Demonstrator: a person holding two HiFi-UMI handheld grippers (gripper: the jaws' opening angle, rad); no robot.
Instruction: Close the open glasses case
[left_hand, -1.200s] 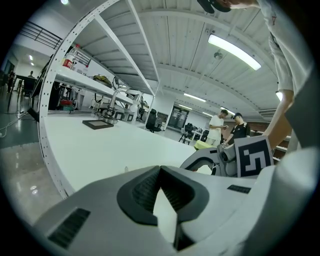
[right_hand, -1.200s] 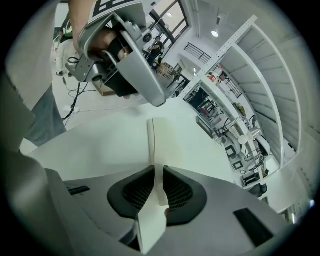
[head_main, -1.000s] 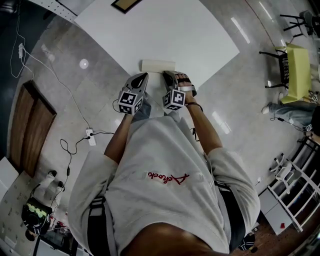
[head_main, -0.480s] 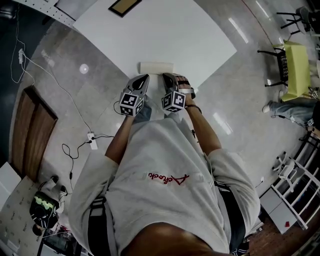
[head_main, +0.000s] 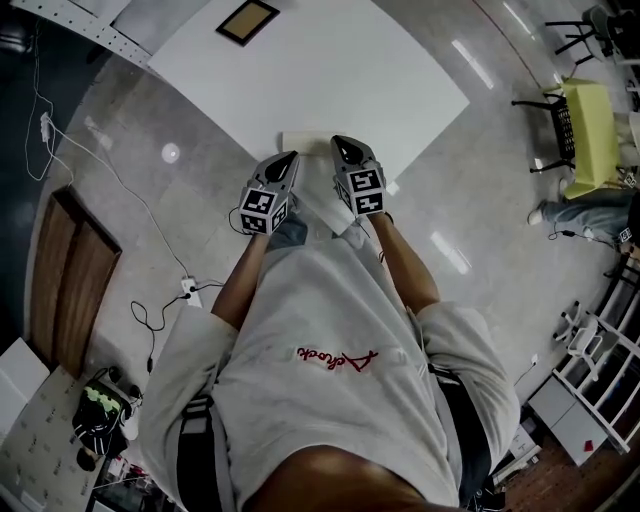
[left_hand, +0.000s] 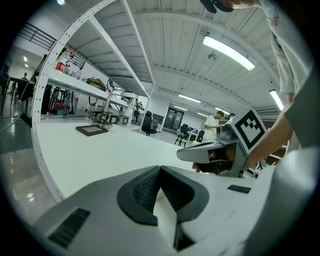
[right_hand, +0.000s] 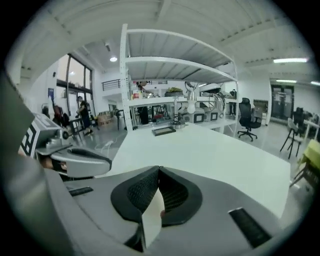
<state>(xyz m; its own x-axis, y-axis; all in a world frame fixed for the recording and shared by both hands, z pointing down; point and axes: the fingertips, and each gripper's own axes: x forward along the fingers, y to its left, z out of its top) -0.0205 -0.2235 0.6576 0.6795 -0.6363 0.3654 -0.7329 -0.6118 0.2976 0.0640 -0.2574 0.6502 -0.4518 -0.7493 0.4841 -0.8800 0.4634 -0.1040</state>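
Glasses case (head_main: 305, 142) on white table (head_main: 330, 70)

Head view looks steeply down on the white table (head_main: 330, 70); both gripper views skim low across it, sharing its far framed picture (head_main: 248, 20).

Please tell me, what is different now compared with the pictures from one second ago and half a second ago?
The right tool has rolled upright, so its marker cube now faces up, and it has risen slightly; its jaws are together, with nothing visibly gripped. The left tool, also shut, and the white glasses case on the table stayed where they were.
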